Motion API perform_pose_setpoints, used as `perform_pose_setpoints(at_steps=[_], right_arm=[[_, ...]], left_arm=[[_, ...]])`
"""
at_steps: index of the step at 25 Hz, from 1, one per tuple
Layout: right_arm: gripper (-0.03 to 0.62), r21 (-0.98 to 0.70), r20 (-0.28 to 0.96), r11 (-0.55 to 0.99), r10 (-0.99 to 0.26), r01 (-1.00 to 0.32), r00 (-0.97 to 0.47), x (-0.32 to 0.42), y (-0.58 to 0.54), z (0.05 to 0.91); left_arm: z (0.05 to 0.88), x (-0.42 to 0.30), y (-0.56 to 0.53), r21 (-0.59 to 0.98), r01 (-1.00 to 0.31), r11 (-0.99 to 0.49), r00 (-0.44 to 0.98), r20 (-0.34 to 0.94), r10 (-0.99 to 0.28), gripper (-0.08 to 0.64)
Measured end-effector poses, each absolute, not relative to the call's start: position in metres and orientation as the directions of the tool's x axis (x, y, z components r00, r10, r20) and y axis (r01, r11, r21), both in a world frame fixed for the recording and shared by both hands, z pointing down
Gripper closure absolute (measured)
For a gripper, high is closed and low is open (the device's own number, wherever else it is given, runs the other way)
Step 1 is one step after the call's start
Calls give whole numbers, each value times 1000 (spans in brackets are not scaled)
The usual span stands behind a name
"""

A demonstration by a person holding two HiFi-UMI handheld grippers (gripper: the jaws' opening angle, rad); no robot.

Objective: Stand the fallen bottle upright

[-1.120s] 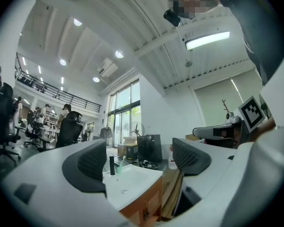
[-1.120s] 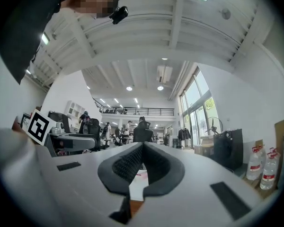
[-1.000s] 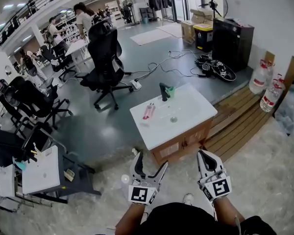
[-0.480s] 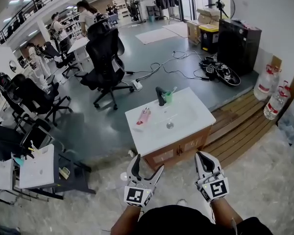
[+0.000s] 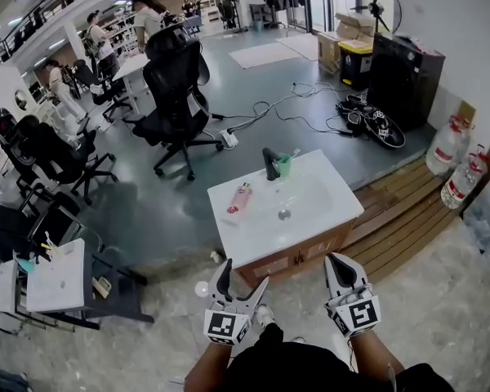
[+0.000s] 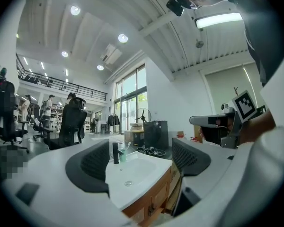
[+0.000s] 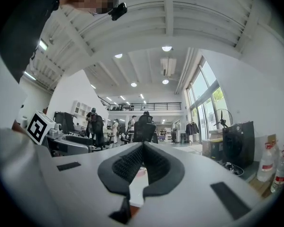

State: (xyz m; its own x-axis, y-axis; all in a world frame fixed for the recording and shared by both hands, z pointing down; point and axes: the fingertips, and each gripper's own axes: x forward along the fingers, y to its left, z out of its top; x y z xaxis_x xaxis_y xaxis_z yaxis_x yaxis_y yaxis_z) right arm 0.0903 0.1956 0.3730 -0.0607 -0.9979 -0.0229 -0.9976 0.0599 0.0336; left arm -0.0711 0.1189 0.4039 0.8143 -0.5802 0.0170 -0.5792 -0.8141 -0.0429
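Observation:
A pink bottle [image 5: 239,198] lies on its side on the left part of a white sink top [image 5: 310,219], which sits on a wooden cabinet. A black faucet [image 5: 269,163] and a green cup [image 5: 283,166] stand at the top's far edge. Both grippers hang in front of the cabinet, well short of the bottle. My left gripper [image 5: 243,274] is open and empty. My right gripper [image 5: 338,261] is shut on nothing. In the left gripper view the sink top [image 6: 132,174], faucet [image 6: 115,152] and cup [image 6: 122,154] show between the jaws, but the bottle is hidden.
A black office chair [image 5: 175,96] stands beyond the sink. Wooden boards [image 5: 400,211] and water jugs [image 5: 457,162] lie to the right, and cables [image 5: 310,109] trail across the floor. A small white table [image 5: 57,276] is at the left. People stand at desks far back.
The head view has shifted slightly, so the cabinet sits a little lower in the frame. Both grippers have sunk a little in the frame. The left stays open, the right shut.

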Motion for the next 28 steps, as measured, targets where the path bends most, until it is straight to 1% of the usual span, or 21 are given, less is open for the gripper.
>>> perform_pose_setpoints(at_steps=[4,9,15,20,23,26,28], right_arm=[[577,56,-28,77,-997,-995,-78,88,153,369],[577,97,-82,100,-991,-990,-108,87,91,357],[577,89,-102,123,-986,-988,-132,82,19,355],[577,93,-56,135,-988,-986,-141,71,-26,364],[577,100,-52,150,-986,-984,-155,64,-45,364],[577,86,-85,161,-982,-983,-169,60,-67,360],[577,84,-57,173,-982,-981,-178,60,-76,367]], left_arm=[[403,-68,78,-36,-577,-816,816,10,-578,152],[402,-58,17,-30,-570,-821,821,13,-571,152],[408,-54,-55,-35,-558,-829,829,33,-559,152],[418,-58,-94,-14,-547,-837,835,60,-546,153],[422,-54,-114,-11,-535,-845,842,78,-534,153],[425,-52,-133,9,-537,-843,840,89,-534,153],[429,-52,-142,19,-542,-840,837,100,-538,152]])
